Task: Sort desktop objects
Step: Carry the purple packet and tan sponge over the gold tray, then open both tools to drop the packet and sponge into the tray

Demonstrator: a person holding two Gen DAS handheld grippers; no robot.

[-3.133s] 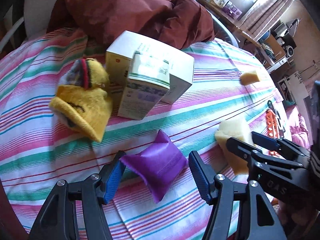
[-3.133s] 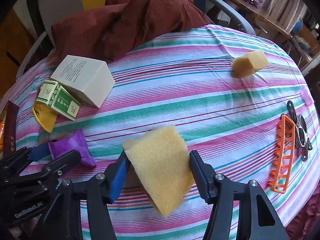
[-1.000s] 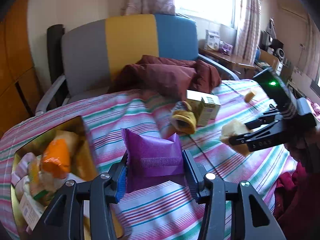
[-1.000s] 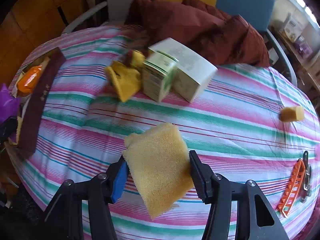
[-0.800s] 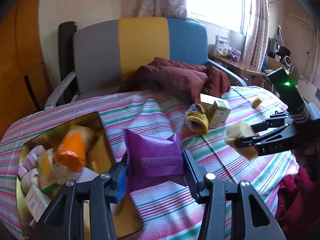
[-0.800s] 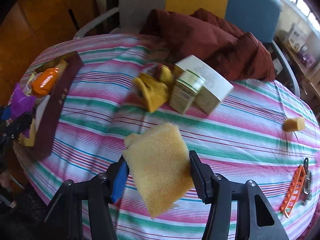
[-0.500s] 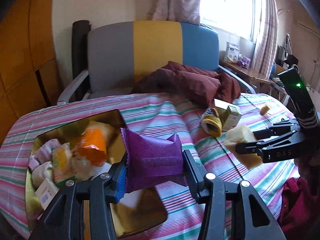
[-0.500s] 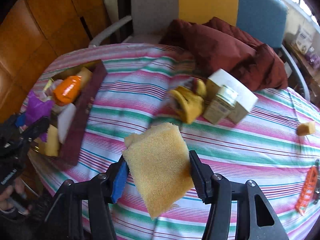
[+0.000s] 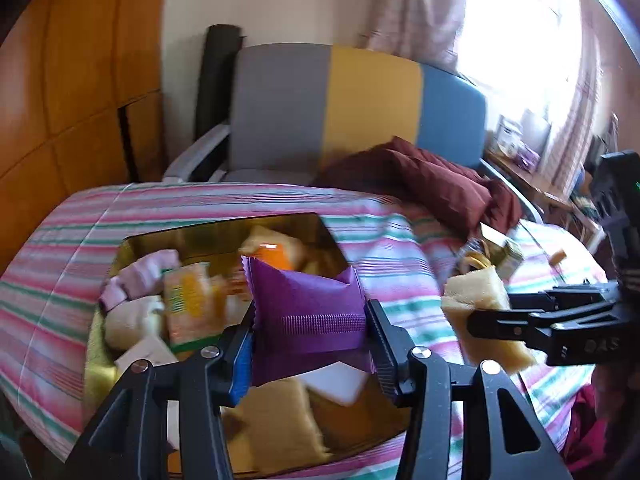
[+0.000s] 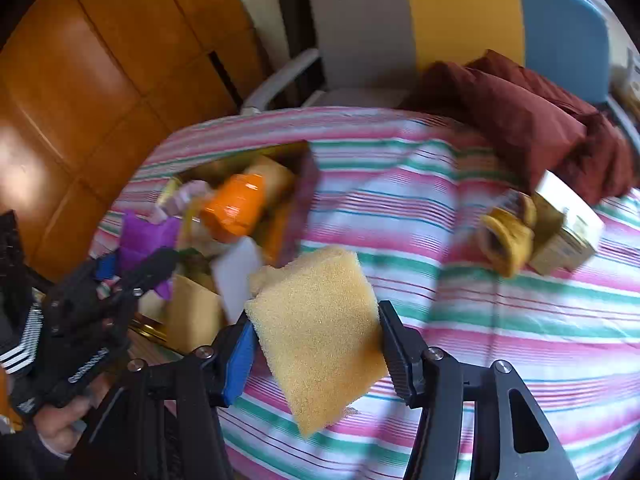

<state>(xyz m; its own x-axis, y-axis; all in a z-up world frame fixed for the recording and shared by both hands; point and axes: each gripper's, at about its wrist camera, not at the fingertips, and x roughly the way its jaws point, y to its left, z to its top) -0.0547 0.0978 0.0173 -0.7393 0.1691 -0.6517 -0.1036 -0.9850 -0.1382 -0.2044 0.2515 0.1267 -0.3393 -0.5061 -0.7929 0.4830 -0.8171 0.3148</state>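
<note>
My left gripper is shut on a purple packet, held in the air above a gold box that is full of packets and sponges. My right gripper is shut on a yellow sponge, which hangs over the striped tablecloth just right of the box. In the left wrist view the right gripper with its sponge shows at the right. In the right wrist view the left gripper and the purple packet show at the left, over the box.
A yellow mitten and two cartons lie on the striped cloth at the right. A maroon cushion rests at the far edge before a grey, yellow and blue chair. Wooden panels stand at the left.
Both grippers have swung left across the table with their loads. The gold box has come under the purple packet, and the sponge has come close to the box's right wall.
</note>
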